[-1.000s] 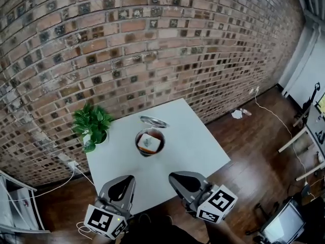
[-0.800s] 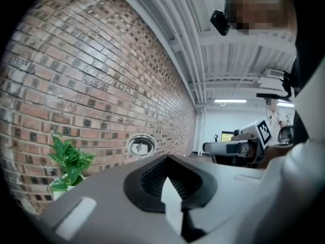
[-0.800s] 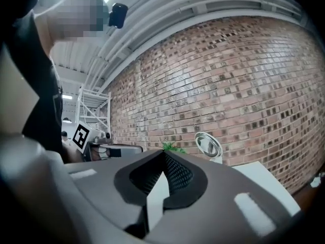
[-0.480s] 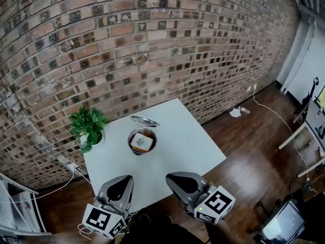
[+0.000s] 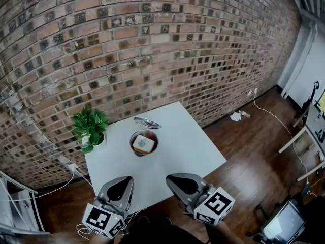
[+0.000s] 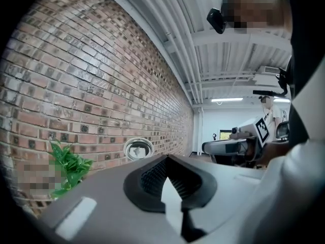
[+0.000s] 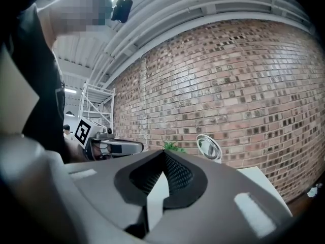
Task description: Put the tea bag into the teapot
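Note:
A dark round teapot stands open near the middle of the white table, with a pale square tea bag lying inside it. Its shiny round lid rests just behind it, and it also shows past the jaws as the lid and the lid. My left gripper and right gripper hover at the table's near edge, well short of the pot. Both are shut with nothing between their fingers.
A potted green plant stands on the table's far left corner, against the brick wall. White cables trail over the wooden floor left and right of the table. Furniture legs stand at the right.
The head view has drifted slightly, so the table sits a little differently in frame. Both grippers stay shut at the near edge, and the teapot, tea bag and lid have not moved.

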Demonstrator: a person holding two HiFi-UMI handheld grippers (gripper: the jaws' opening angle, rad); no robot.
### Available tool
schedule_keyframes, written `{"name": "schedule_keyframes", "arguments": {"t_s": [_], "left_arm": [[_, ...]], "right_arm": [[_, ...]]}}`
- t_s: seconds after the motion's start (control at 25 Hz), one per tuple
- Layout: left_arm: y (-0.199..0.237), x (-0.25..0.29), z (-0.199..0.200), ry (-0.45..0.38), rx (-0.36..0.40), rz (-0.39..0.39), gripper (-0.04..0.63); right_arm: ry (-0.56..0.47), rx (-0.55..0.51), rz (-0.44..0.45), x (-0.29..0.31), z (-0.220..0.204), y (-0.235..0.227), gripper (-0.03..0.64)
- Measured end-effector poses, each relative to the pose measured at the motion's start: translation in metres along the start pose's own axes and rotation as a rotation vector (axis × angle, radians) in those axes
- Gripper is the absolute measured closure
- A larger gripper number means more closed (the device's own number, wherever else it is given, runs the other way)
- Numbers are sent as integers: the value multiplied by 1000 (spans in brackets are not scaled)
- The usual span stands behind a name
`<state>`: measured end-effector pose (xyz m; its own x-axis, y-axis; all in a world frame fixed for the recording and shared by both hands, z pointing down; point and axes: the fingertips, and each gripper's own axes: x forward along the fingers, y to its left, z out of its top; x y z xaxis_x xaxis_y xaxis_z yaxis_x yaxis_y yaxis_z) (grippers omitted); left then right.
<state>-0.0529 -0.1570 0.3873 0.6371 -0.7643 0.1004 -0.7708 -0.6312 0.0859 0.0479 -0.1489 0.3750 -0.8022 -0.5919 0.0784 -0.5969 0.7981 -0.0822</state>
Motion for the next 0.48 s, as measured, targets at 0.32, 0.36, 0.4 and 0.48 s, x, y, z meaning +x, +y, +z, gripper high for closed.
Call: {"name": "schedule_keyframes", "arguments": {"t_s": [0.32,0.36,0.4,0.48], "left_arm": [[2,-6,0,-13,-20,-5,591],[2,-6,2,-16,-20,-7,591],[2,-7,3,-19,-19,-9,591],[3,-9,4,-20,-20,-10,591]], "right_arm": [[15,9,-33,3,-3,1,615],[15,9,-37,3,-2,0,615],[13,8,-38,3,-2,0,615],[9,8,-38,3,0,1,615]]}}
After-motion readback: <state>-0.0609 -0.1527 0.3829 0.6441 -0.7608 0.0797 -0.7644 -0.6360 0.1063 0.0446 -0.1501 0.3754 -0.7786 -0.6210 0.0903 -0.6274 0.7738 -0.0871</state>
